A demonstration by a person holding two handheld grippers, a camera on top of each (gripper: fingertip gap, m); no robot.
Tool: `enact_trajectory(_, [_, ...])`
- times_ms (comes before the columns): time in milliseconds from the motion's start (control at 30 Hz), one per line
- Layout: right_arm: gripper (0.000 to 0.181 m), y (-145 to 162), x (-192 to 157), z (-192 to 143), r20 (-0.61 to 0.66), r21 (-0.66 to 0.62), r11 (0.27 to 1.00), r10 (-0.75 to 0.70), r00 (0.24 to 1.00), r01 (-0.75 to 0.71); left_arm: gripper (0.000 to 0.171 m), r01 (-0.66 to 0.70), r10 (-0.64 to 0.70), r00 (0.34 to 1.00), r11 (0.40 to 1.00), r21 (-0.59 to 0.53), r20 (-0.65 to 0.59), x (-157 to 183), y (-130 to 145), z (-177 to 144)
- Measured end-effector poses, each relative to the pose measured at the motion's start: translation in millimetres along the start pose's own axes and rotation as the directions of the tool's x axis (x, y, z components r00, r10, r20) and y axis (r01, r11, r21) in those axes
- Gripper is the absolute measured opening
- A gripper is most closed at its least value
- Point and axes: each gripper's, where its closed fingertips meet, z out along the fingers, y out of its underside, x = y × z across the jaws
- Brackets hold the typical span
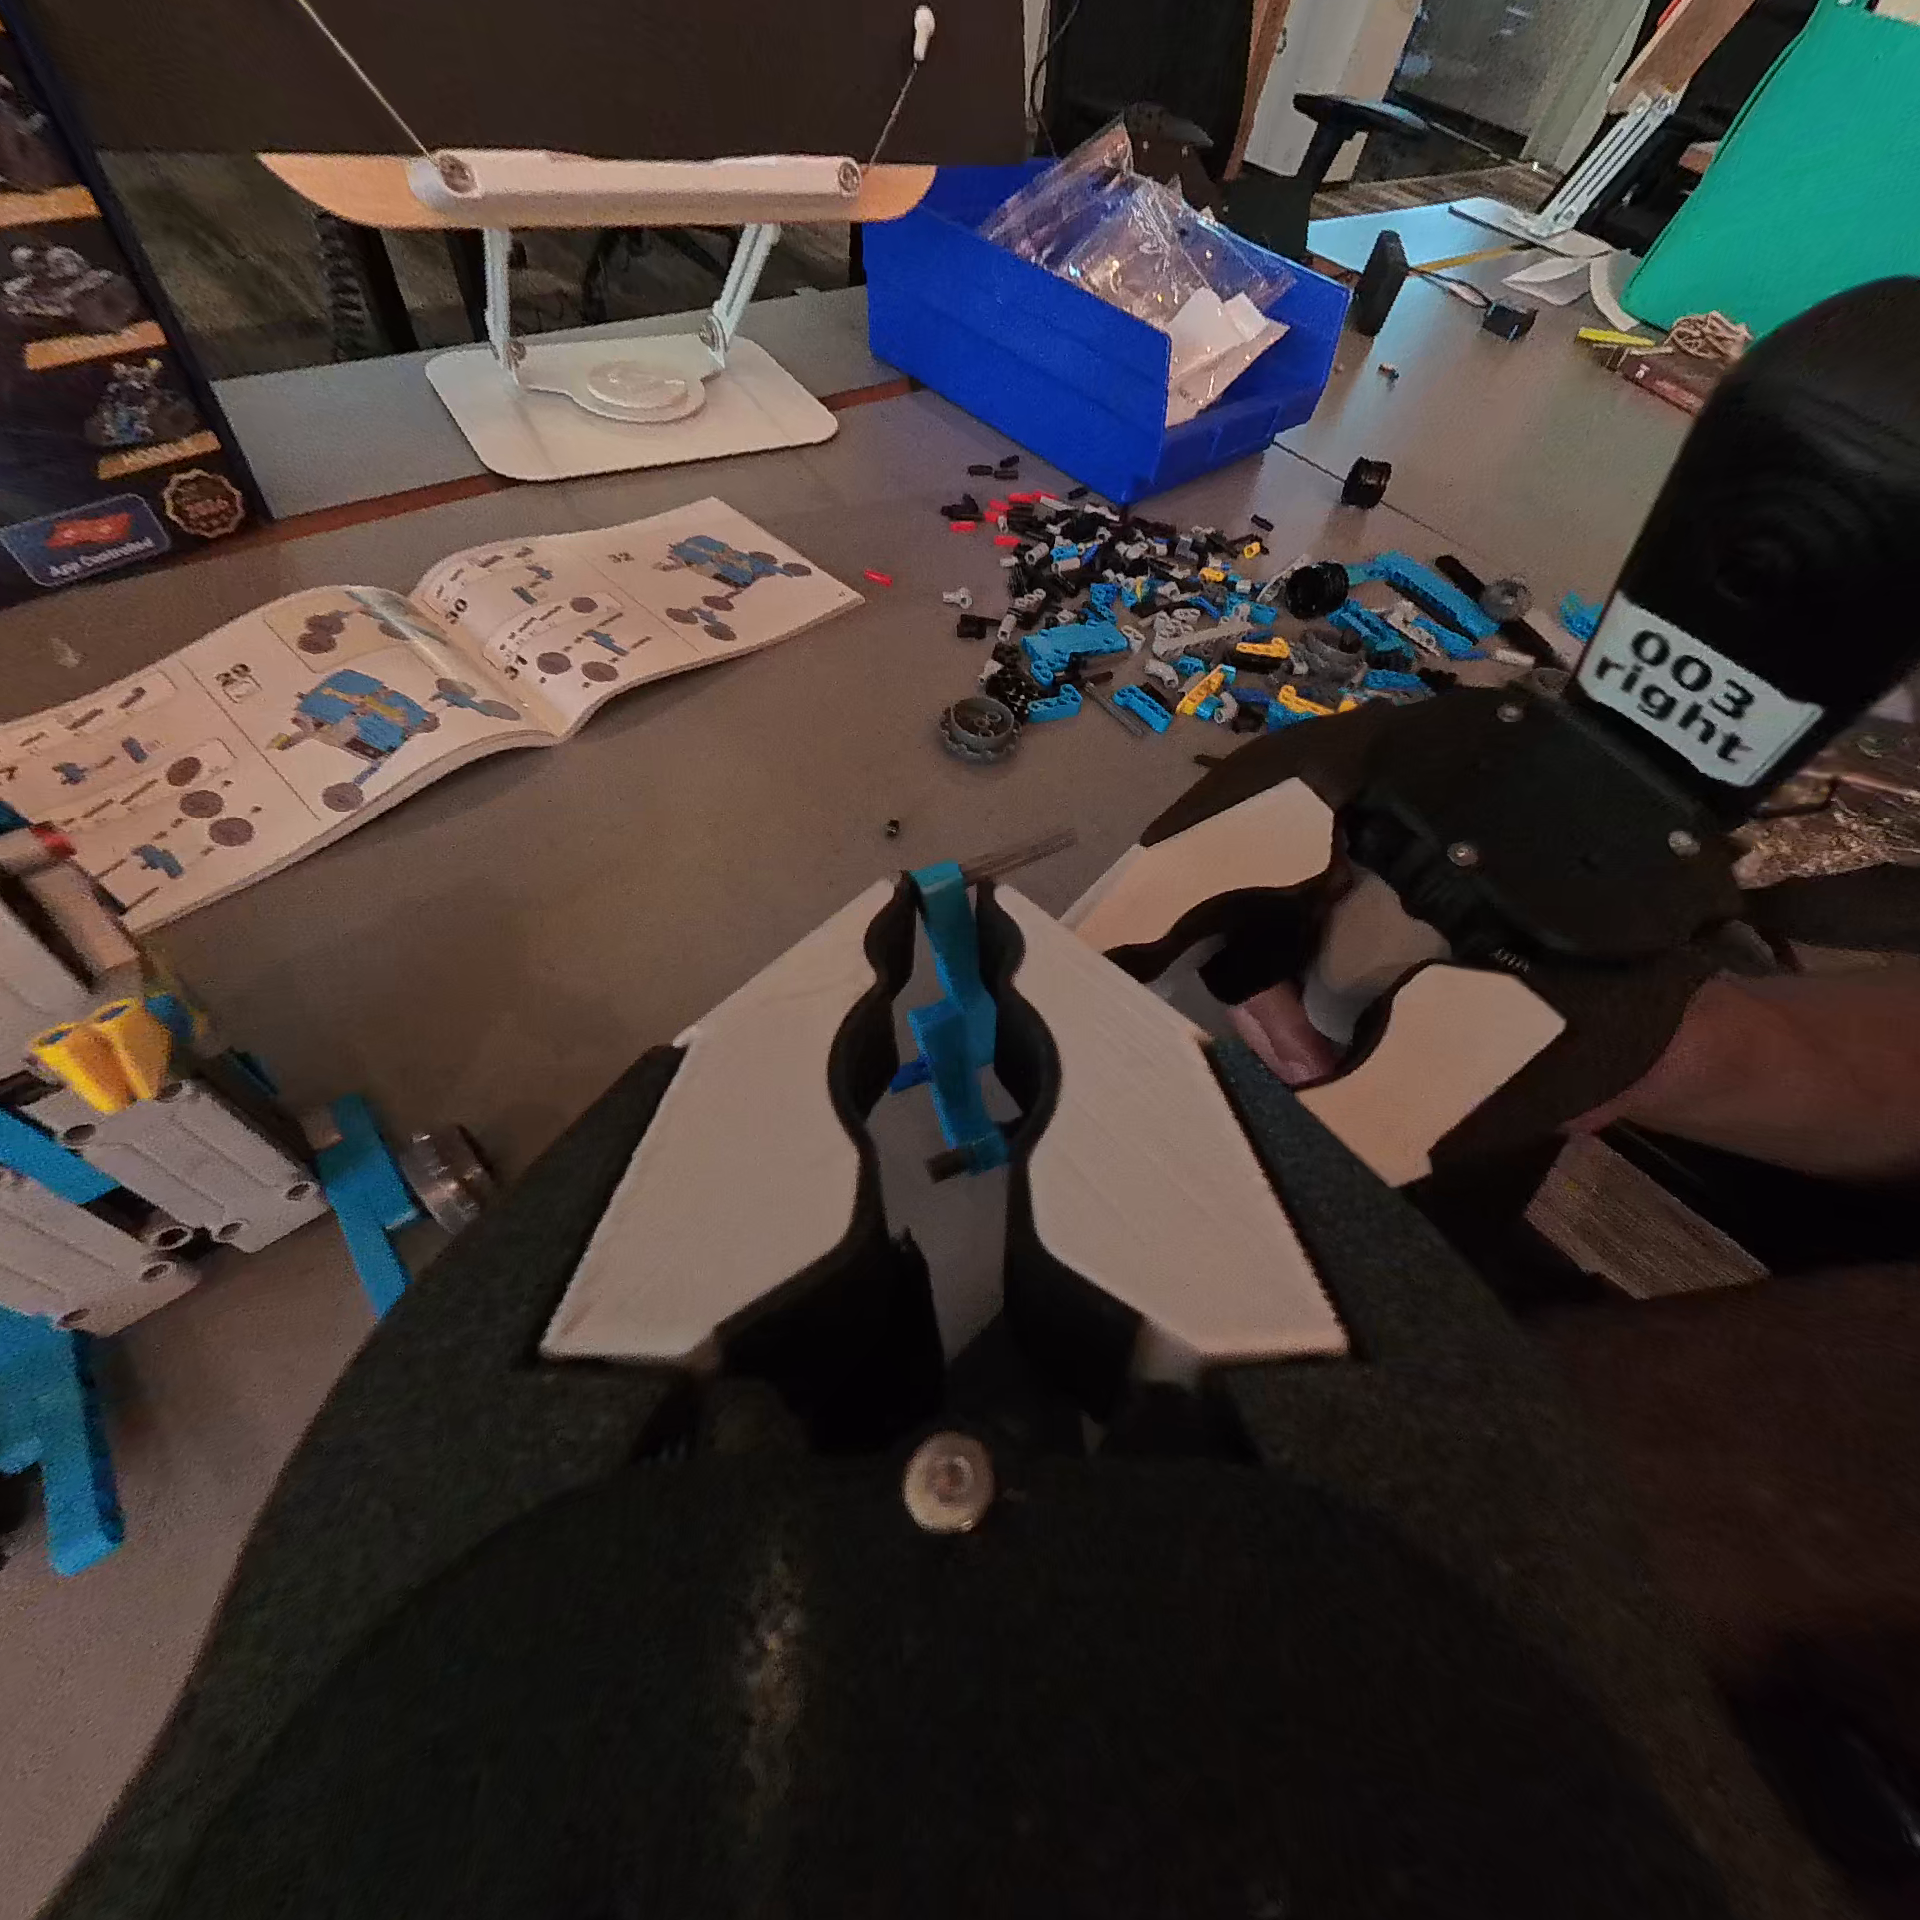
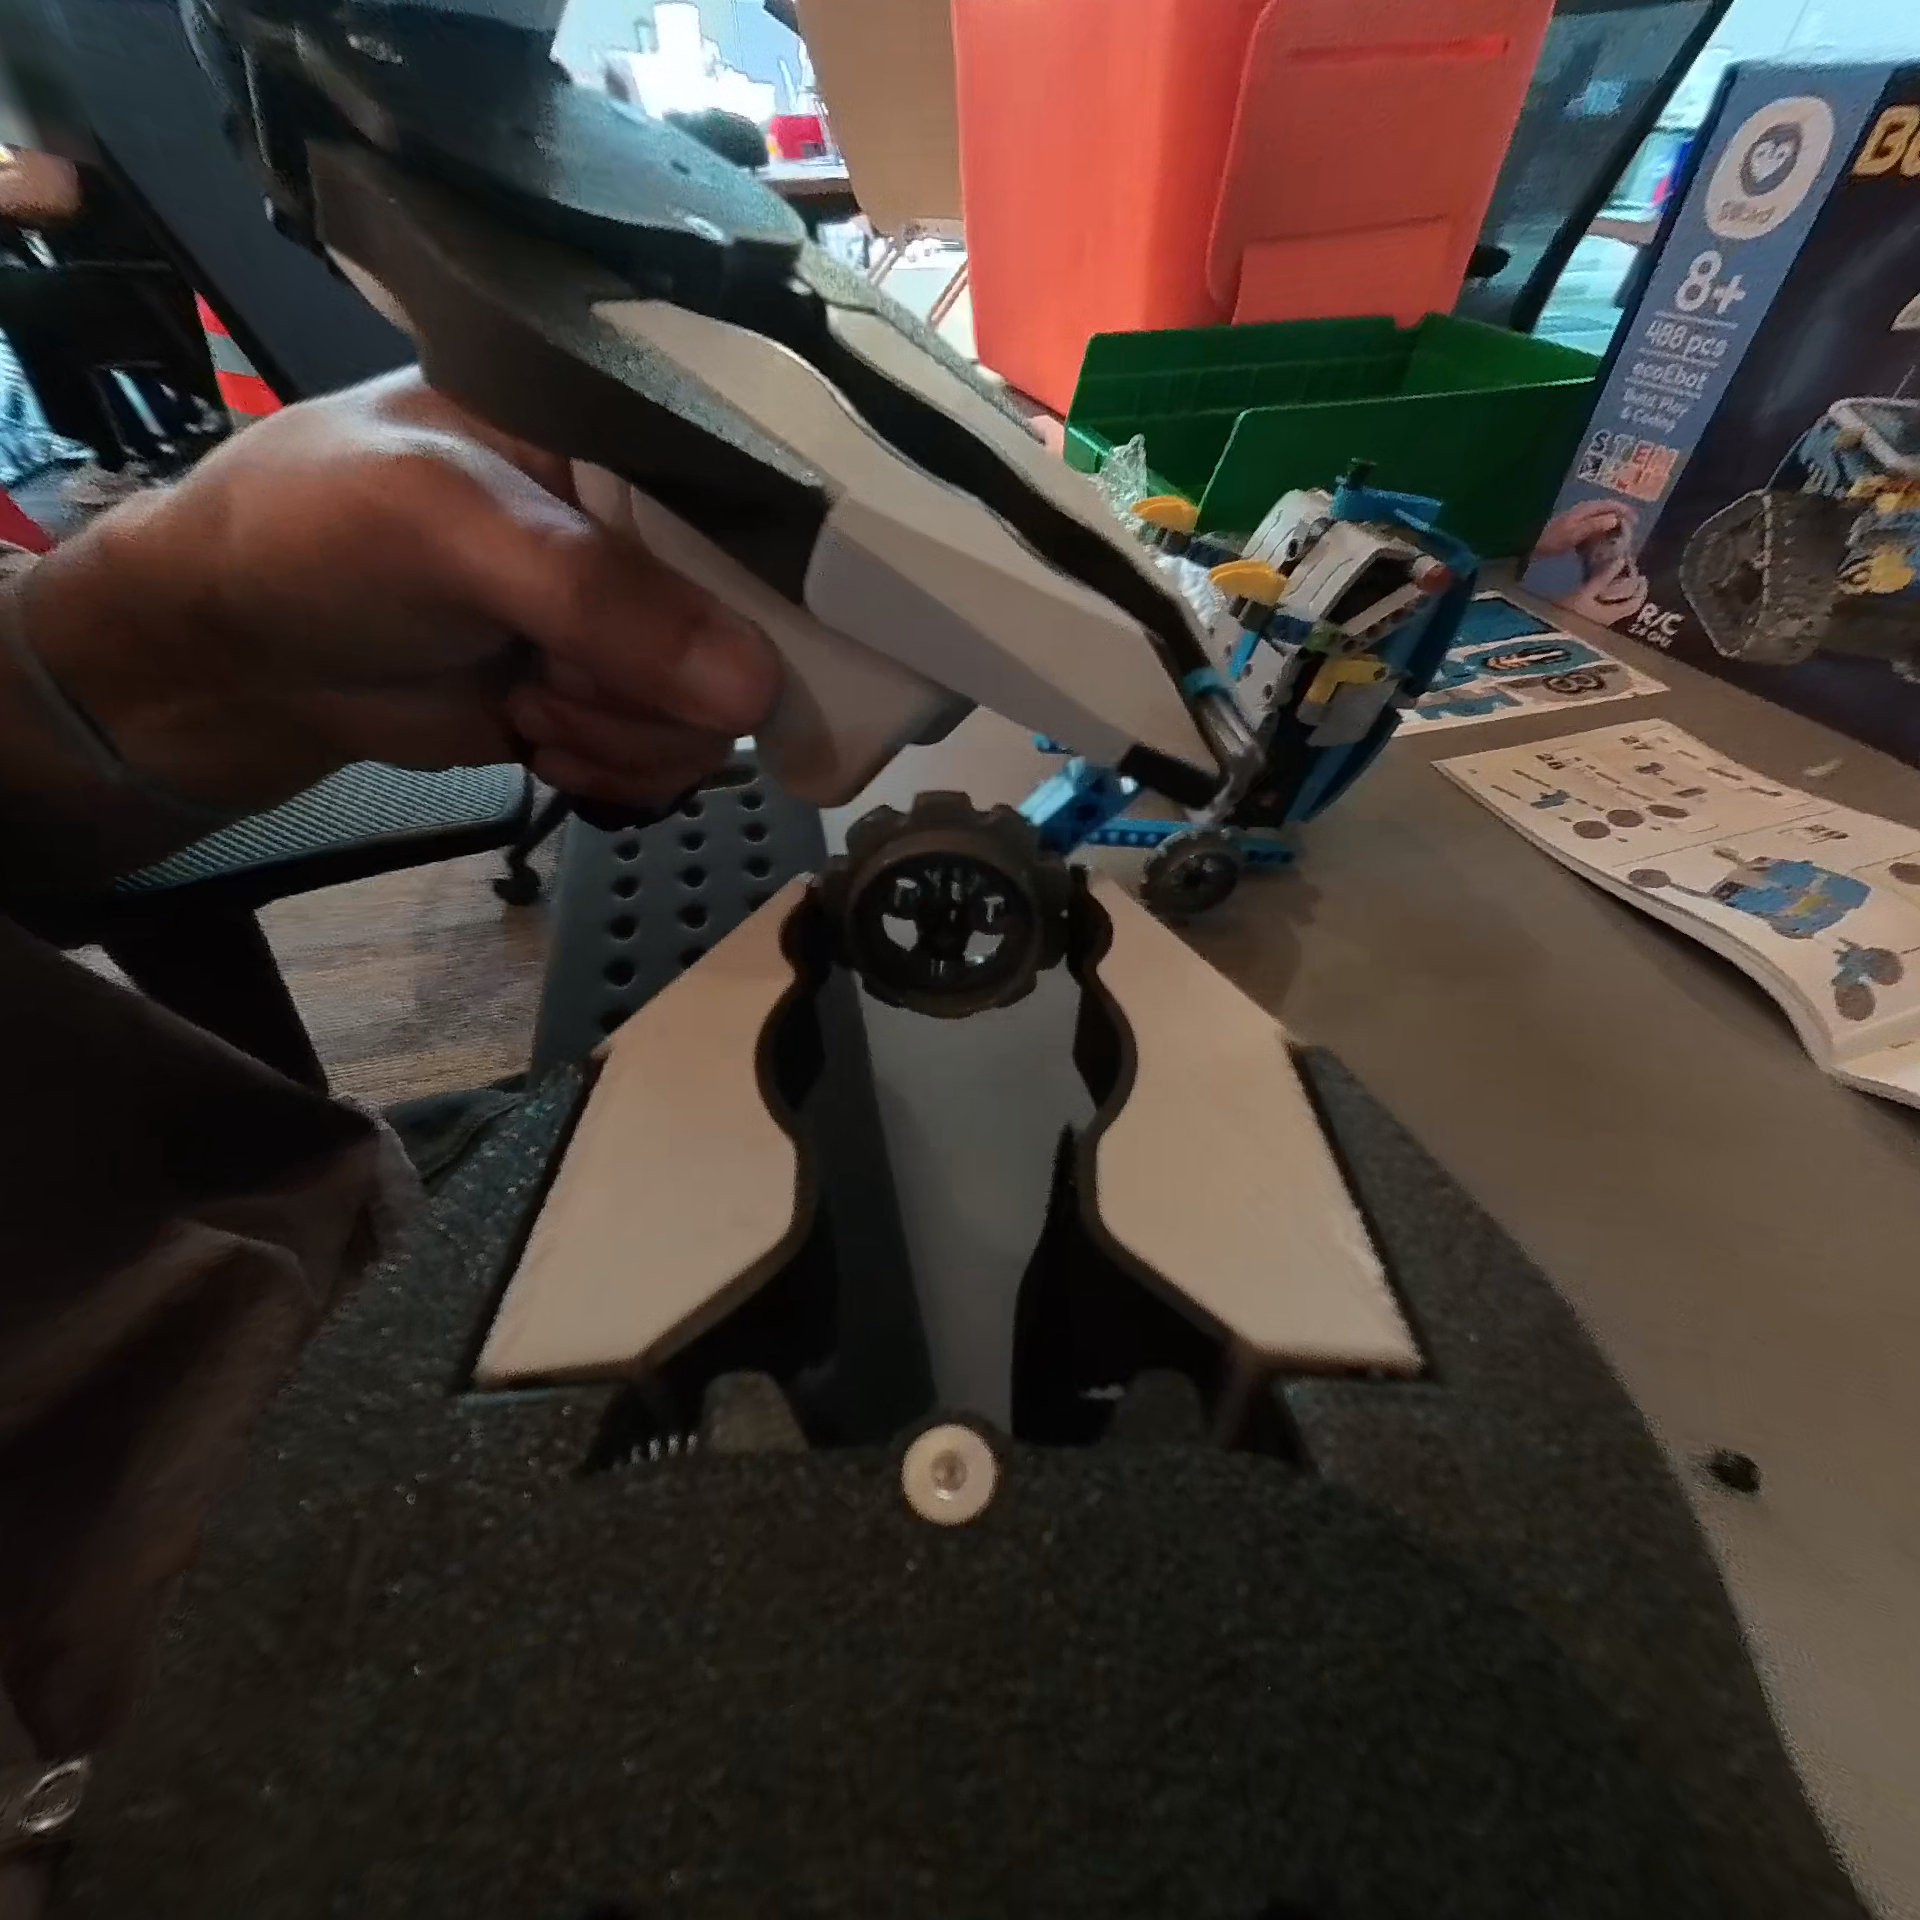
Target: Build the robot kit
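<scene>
A: Left gripper [image 1: 943, 894], centre frame?
B: Fingers clenched on a blue beam piece [image 1: 954, 997] w/ a dark axle [image 1: 1023, 857] poking past the tips.
A: Right gripper [image 2: 951, 904]?
B: Clamps a grey wheel [image 2: 951, 920] at the tips; I'd keep that squeeze even.
A: Further back?
B: Half-built model [image 2: 1320, 634] on the table [image 2: 1507, 1039], booklet [image 2: 1704, 883] at right, green bin [image 2: 1340, 416] behind.

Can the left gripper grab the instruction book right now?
Probably not yet: the left gripper is shut on a blue piece. The open instruction book lies uncovered on the table, so the path looks free.
</scene>
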Motion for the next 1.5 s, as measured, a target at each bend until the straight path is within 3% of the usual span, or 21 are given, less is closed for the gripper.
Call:
enact_trajectory(100, [0.056, -1.9, 4.1, -7.9, 0.063, -0.001, 0.998, 0.062, 0.996, -0.062, 0.010, -0.036, 0.034, 0.999, 0.998, 0.046, 0.038, -10.2, -5.0, -6.5])
enact_trajectory(167, [0.053, 7.8, 22.8, -20.1, 0.062, -0.073, 0.994, 0.083, 0.995, -0.079, 0.010, -0.076, 0.069, 0.994, 0.993, 0.085, 0.084, -22.4, -5.6, -11.3])
enact_trajectory(267, [0.051, 52.7, 81.2, -43.0, -0.102, -0.296, 0.948, 0.091, 0.991, -0.118, 0.010, -0.155, 0.137, 0.984, 0.974, 0.164, 0.115, -33.3, 0.1, -10.9])
enact_trajectory(333, [0.044, 84.1, 120.9, -56.8, -0.230, -0.427, 0.898, 0.000, 0.973, -0.101, 0.010, -0.202, 0.181, 0.974, 0.966, 0.164, 0.136, -38.0, 11.2, -2.3])
enact_trajectory(500, [0.029, 110.3, 154.7, -61.2, -0.279, -0.528, 0.832, 0.021, 0.960, -0.172, 0.011, -0.219, 0.209, 0.975, 0.960, 0.174, 0.072, -35.0, 17.6, 15.7])
enact_trajectory(600, [0.028, 101.4, 147.9, -61.0, -0.226, -0.482, 0.854, 0.093, 0.970, -0.195, 0.011, -0.200, 0.193, 0.980, 0.957, 0.210, 0.050, -37.9, 18.0, 18.4])
enact_trajectory(700, [0.029, 93.9, 110.4, -63.9, -0.068, -0.470, 0.873, 0.111, 0.991, -0.130, 0.011, -0.211, 0.202, 0.977, 0.951, 0.227, 0.062, -42.0, 19.7, 17.2])
enact_trajectory(800, [0.028, 107.8, 97.4, -67.9, -0.025, -0.568, 0.821, 0.047, 0.999, -0.053, 0.011, -0.219, 0.213, 0.976, 0.952, 0.212, 0.051, -41.8, 23.3, 21.5])
enact_trajectory(1033, [0.026, 123.3, 104.1, -66.1, -0.017, -0.737, 0.676, -0.016, 1.000, -0.002, 0.010, -0.240, 0.239, 0.971, 0.949, 0.203, 0.031, -39.8, 27.0, 26.9])
enact_trajectory(1167, [0.020, 129.1, 105.9, -61.2, -0.012, -0.743, 0.669, 0.022, 1.000, -0.023, 0.010, -0.232, 0.233, 0.972, 0.955, 0.185, 0.019, -40.2, 29.8, 29.9])
enact_trajectory(1267, [0.007, 125.5, 108.5, -60.4, -0.003, -0.720, 0.694, 0.005, 1.000, -0.006, 0.010, -0.211, 0.212, 0.977, 0.963, 0.167, 0.009, -41.8, 32.2, 31.8])
enact_trajectory(1367, [0.007, 124.2, 112.5, -61.0, -0.023, -0.716, 0.698, -0.024, 0.999, 0.001, 0.009, -0.168, 0.170, 0.985, 0.971, 0.170, 0.001, -45.6, 31.0, 32.0])
enact_trajectory(1433, [0.006, 104.2, 106.4, -51.4, -0.017, -0.638, 0.770, -0.038, 0.999, 0.018, 0.010, -0.118, 0.125, 0.992, 0.974, 0.196, -0.025, -46.9, 26.9, 30.3])
enact_trajectory(1500, [0.006, 57.4, 96.1, -33.7, -0.031, -0.435, 0.900, -0.054, 0.998, 0.035, 0.009, -0.049, 0.078, 0.993, 0.957, 0.285, -0.090, -42.3, 12.8, 21.9])
